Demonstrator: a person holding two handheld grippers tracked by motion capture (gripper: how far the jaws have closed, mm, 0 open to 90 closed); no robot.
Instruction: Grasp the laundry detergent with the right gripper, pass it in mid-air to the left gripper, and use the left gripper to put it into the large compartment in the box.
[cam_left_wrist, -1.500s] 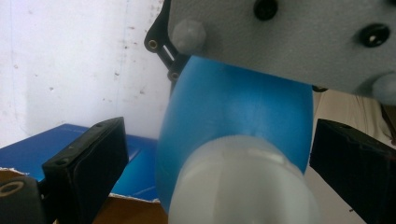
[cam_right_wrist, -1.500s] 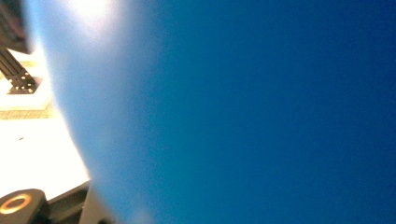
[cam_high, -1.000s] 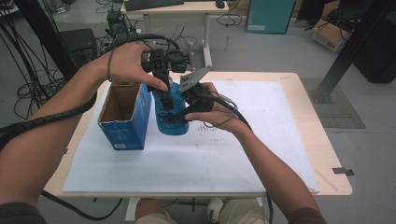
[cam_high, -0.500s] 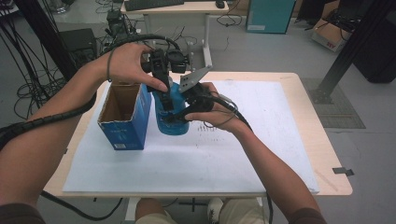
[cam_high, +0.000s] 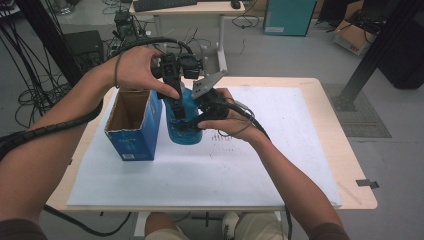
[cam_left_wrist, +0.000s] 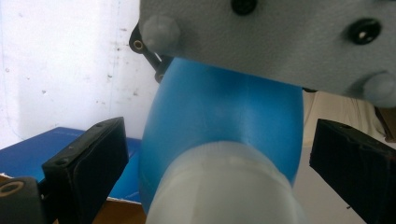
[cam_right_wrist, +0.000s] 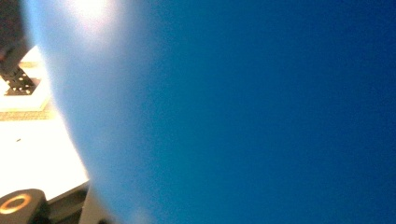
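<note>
White paper (cam_high: 260, 165) covered the wooden table. On it a smooth, rounded blue bottle (cam_high: 184, 120) stood upright just right of an open blue cardboard box (cam_high: 134, 125). Above the bottle's pale neck, the left gripper (cam_left_wrist: 219, 158) hung with jaws spread. Beside the bottle, the right gripper (cam_high: 200, 117) pressed against its side; its jaws' state couldn't be told.

Blue bottle (cam_high: 183, 131) beside open box (cam_high: 134, 124)

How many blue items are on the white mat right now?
2: an open blue box at the mat's left, and a blue bottle just right of it, between the left gripper and right gripper. More may be hidden.
</note>
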